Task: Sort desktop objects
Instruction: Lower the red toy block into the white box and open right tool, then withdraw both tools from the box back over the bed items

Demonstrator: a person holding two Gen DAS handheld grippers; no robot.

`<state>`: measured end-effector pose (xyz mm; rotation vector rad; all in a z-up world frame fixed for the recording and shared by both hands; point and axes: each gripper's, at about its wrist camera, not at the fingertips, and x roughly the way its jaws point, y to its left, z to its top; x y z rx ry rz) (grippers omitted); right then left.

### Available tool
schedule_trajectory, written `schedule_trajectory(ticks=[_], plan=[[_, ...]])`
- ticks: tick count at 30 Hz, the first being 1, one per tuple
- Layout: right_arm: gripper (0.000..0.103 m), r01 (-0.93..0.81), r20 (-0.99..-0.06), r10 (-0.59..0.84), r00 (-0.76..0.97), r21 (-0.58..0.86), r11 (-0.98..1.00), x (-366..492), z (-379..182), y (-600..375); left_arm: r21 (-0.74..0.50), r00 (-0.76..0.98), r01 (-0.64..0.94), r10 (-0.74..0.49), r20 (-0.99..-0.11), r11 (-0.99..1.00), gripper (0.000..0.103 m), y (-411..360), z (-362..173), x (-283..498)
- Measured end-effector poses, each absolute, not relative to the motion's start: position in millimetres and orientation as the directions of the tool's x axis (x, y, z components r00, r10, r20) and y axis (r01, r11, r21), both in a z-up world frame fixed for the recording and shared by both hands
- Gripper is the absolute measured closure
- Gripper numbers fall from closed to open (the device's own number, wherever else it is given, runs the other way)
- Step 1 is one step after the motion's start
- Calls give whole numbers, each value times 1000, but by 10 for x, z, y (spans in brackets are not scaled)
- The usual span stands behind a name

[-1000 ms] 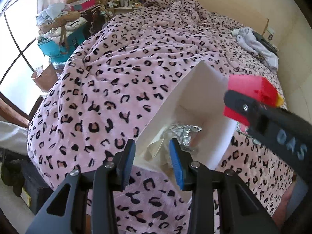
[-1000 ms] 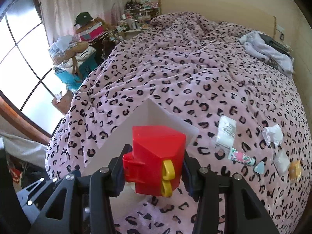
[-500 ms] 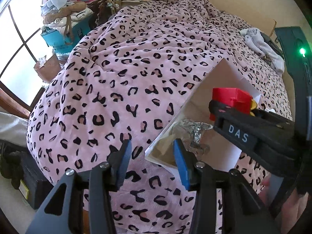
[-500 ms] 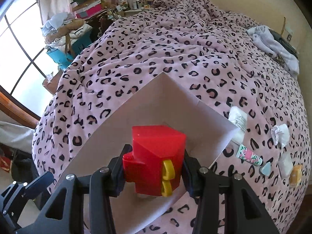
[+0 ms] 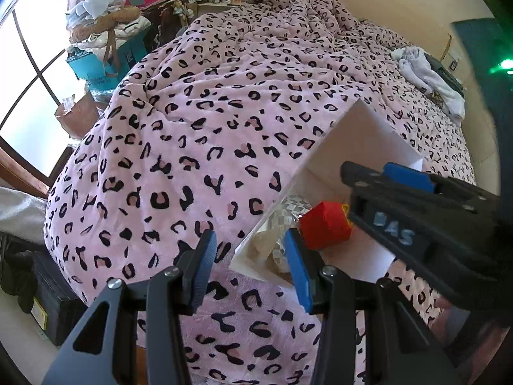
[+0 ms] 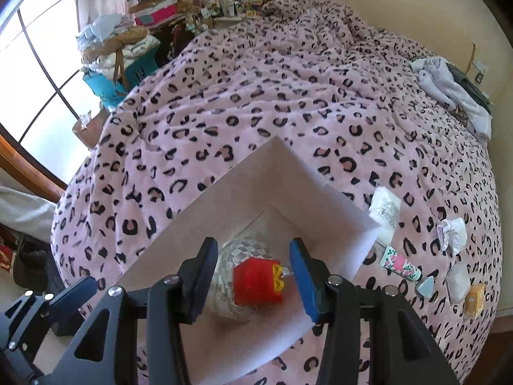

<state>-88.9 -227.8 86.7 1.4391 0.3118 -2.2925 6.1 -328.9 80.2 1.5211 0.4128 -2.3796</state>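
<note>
Your right claw (image 6: pixel 253 272) hangs over the white box (image 6: pixel 243 189) with its jaws wide and nothing in them. Your left claw (image 5: pixel 250 269) is wide too, at the box's near corner. The red toy (image 6: pixel 256 280) with yellow bits lies in the box on shiny foil (image 6: pixel 247 247), on the bed (image 6: pixel 272 96).

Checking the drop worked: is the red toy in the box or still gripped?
In the box. The red toy lies on the white box floor, clear of the open right gripper.

Fleecy cloth blanket (image 6: pixel 256 96); matt foam box (image 6: pixel 320 199); glossy plastic toy (image 6: pixel 256 280).
</note>
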Motion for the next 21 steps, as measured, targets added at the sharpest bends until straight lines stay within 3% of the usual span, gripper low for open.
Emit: schedule_trajectory(ticks=[11, 21], plan=[[55, 412, -844, -236, -482, 20, -911, -533, 1570, -1749, -93, -483, 338, -88, -871, -936, 58, -2975, 1274, 126], [55, 270, -846, -205, -491, 76, -960, -223, 1375, -745, -77, -502, 221, -46, -863, -972, 56, -2198, 1312, 155]])
